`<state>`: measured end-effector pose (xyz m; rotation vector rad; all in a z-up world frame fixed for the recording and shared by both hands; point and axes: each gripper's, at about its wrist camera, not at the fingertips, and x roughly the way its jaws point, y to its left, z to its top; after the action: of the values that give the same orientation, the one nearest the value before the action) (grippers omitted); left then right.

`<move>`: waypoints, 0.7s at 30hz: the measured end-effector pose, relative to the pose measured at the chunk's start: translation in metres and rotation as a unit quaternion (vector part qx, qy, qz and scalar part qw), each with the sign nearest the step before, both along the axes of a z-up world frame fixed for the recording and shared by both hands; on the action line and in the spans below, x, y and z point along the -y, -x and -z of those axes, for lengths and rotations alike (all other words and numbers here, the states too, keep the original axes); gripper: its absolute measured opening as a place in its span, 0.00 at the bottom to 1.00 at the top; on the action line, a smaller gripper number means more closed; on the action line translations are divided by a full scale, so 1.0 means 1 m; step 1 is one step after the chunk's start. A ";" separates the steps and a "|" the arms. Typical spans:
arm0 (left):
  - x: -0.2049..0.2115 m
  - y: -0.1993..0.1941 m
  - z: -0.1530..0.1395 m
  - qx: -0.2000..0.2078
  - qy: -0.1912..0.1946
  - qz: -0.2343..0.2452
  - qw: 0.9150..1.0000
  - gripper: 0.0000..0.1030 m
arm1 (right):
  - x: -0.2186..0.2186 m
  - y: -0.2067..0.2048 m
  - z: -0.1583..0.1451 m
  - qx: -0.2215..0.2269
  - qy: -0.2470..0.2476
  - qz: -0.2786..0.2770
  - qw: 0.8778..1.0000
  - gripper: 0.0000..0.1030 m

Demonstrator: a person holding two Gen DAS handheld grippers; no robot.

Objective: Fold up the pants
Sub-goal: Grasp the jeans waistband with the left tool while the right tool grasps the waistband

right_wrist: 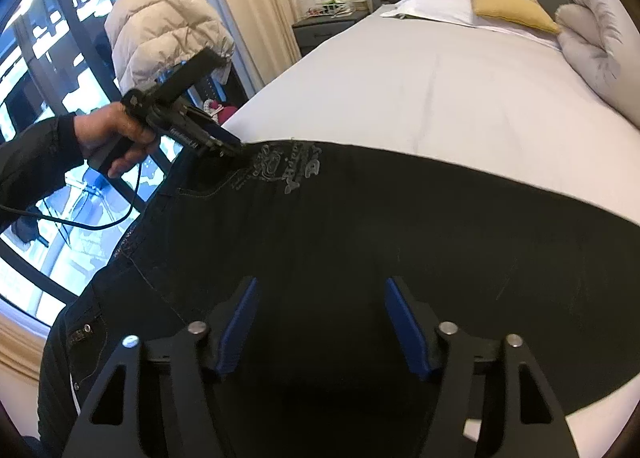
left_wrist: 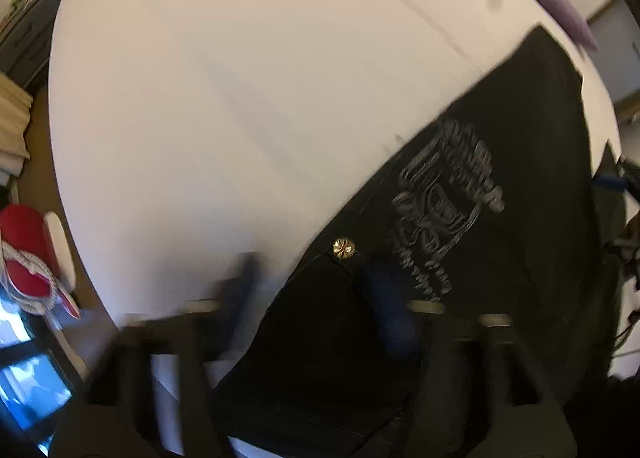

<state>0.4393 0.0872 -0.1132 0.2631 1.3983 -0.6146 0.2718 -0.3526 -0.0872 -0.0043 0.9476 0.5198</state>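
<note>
Jaws apart over black pants (right_wrist: pixel 360 226) on bed (right_wrist: pixel 440 90)

right black two-finger gripper (right_wrist: pixel 320 322): blue ribbed pads (right_wrist: pixel 240 322), round silver pivot screws, slotted black arms | left black handheld gripper (right_wrist: pixel 230 147): blocky top bar, thin black cable trailing below | bare-skinned left hand (right_wrist: pixel 116 134), black sleeve at wrist | left wrist view motion-blurred: pads probably dark blue
</note>
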 end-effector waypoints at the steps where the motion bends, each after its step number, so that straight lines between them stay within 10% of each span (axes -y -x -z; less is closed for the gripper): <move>1: -0.001 -0.002 -0.001 -0.005 0.004 -0.004 1.000 0.21 | -0.001 -0.003 -0.002 0.003 0.001 -0.003 1.000 0.63; 6: 0.011 0.005 -0.007 0.032 -0.030 0.007 0.999 0.05 | -0.009 -0.022 -0.018 0.019 0.005 -0.030 0.999 0.60; 21: 0.017 0.128 -0.085 0.183 0.005 0.021 0.983 0.03 | -0.067 -0.096 -0.034 0.054 0.129 -0.165 0.976 0.51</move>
<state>0.3117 0.0705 -0.0280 0.3786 1.0382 -0.5753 0.3673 -0.2855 -0.0535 -0.4260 0.9061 0.6914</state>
